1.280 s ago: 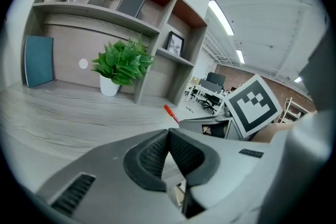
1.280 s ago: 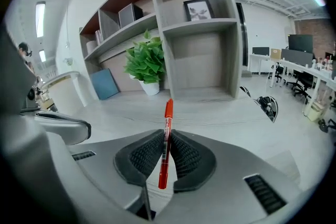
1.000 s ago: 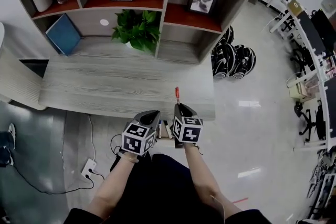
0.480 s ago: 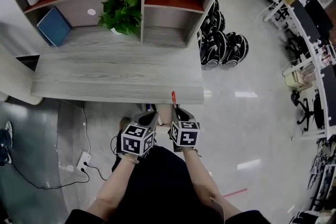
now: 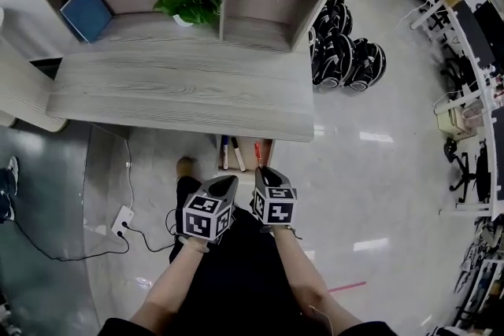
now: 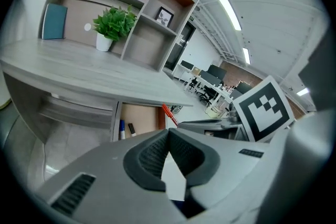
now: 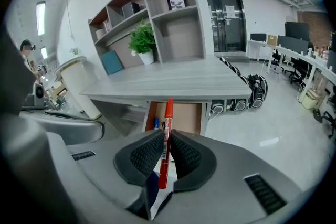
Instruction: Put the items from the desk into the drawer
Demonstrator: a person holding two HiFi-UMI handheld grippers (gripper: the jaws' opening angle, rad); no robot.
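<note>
Open desk drawer [image 5: 246, 149]; right gripper [image 7: 167, 139] tight on barcode-labelled red marker [image 7: 168, 113], left gripper [image 6: 168, 135] closed.

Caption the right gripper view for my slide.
Right claw grips a red marker pen, pointing at the open wooden drawer under the grey desk.

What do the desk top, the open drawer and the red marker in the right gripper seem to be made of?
Desk top: likely laminated board with a matte finish, going by its grey wood-grain pattern.
Drawer: probably wood or board; the inside is smooth and plain tan.
Red marker: plastic, with a glossy barrel that carries a barcode label.
</note>
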